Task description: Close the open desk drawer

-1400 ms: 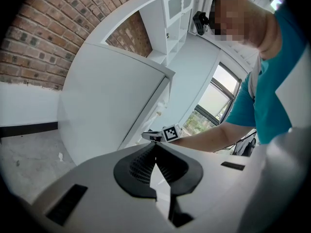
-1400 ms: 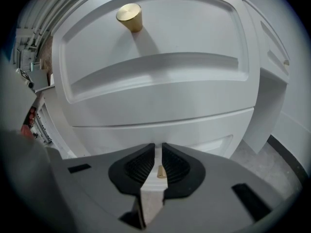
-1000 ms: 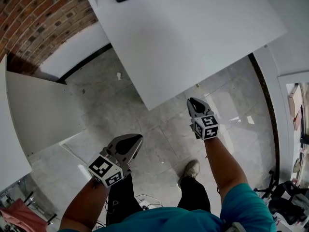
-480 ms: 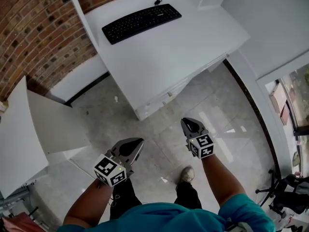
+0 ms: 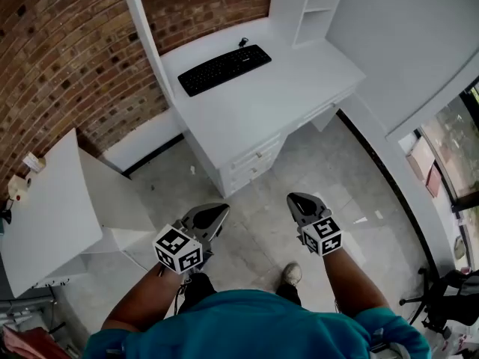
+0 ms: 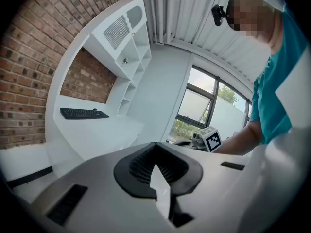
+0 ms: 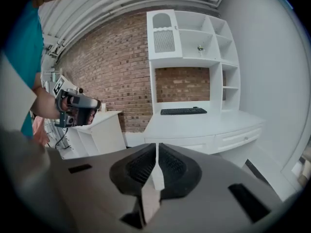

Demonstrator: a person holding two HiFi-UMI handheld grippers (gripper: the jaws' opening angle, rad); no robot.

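Note:
The white desk (image 5: 262, 111) stands ahead of me with a black keyboard (image 5: 224, 68) on top. Its drawer fronts (image 5: 253, 161) face me below the desktop edge; from here I cannot tell whether one stands out. In the right gripper view the knobbed drawers (image 7: 238, 138) sit right of centre. My left gripper (image 5: 217, 212) and right gripper (image 5: 298, 198) hang side by side over the floor, well short of the desk. Both are shut and hold nothing. The left gripper (image 6: 155, 149) and right gripper (image 7: 157, 149) show their pads together.
A white shelf unit (image 5: 314, 6) rises on the desk's right end against the brick wall (image 5: 67, 58). A low white cabinet (image 5: 52, 200) stands at the left. A window (image 5: 449, 133) is at the right. My shoe (image 5: 292, 274) is on the grey floor tiles.
The desk has shifted from close under the camera to further ahead, so the keyboard, shelves and drawer fronts have come into view. Both grippers stay shut, low in the frame.

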